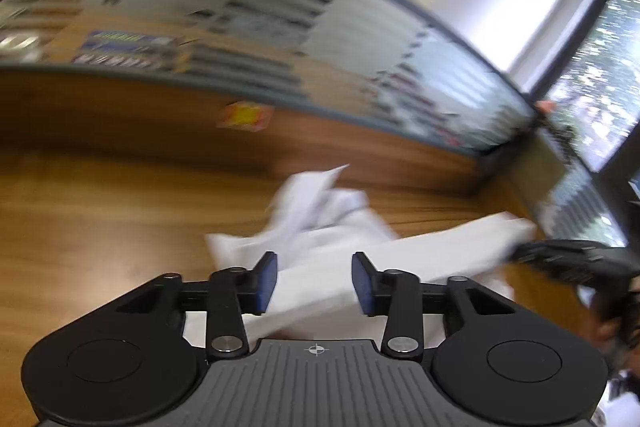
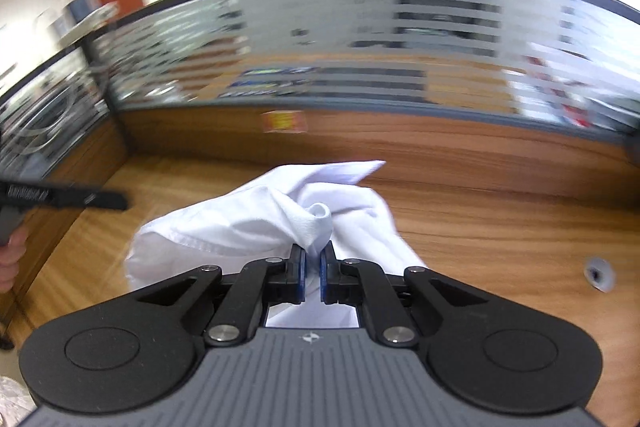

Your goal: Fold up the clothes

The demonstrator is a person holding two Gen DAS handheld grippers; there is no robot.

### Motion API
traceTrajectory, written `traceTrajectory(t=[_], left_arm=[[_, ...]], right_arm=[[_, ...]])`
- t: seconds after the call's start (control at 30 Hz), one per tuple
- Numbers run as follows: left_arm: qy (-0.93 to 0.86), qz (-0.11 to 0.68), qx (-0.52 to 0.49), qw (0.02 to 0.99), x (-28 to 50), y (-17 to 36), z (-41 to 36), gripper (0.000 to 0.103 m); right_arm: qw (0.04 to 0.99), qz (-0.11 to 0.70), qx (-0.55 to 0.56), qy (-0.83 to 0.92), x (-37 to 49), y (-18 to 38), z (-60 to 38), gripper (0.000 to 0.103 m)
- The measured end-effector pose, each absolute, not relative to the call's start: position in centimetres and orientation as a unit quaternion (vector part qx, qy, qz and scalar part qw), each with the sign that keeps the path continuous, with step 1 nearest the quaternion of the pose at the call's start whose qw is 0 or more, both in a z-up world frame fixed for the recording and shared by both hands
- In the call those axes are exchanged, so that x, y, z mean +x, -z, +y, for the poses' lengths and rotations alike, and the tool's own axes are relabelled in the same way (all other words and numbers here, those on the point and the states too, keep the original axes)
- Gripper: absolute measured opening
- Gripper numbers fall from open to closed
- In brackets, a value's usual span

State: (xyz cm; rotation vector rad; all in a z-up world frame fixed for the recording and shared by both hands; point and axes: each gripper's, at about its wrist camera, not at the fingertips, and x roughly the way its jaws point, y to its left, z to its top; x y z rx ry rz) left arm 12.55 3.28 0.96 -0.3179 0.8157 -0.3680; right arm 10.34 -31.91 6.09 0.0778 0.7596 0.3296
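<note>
Left tool (image 1: 314, 281): jaws stand apart, nothing pinched; a band of the white garment (image 2: 248, 223) runs through the gap between the blue pads (image 1: 267, 281) without being pressed.
Risk at left tool: with the cloth loose there, that side hangs on nothing; if it closes late or off the edge, it may catch a double layer or miss altogether, and the fold would come out crooked.
White garment: a crumpled heap on the wooden bench (image 2: 500, 227), around the middle, one corner poking up toward the back partition (image 2: 360, 131); which piece of clothing it is I cannot tell.
Right tool (image 2: 313, 273): clamped tight on a bunched ridge of the garment, fabric puckered up between the pads.
Risk at right tool: the grip looks to be on a gathered wad, not a clean hem, so pulling may drag the whole heap across the bench or twist it instead of spreading it.
Blur: both views are smeared, so edges and seams are hard to judge.
</note>
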Motion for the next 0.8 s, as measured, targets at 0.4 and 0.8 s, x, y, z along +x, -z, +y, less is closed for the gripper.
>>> traceTrajectory(t=[0.4, 0.8], left_arm=[[0.165, 0.450, -0.110, 0.870, 13.0, 2.9, 1.8, 0.063], [0.243, 0.440, -0.054, 0.863, 11.3, 0.9, -5.9, 0.070]], right_arm=[[0.914, 0.395, 0.093, 0.020, 7.0, -3.4, -46.5, 0.010], [0.914, 0.381, 0.125, 0.058, 1.8, -4.6, -51.0, 0.056]])
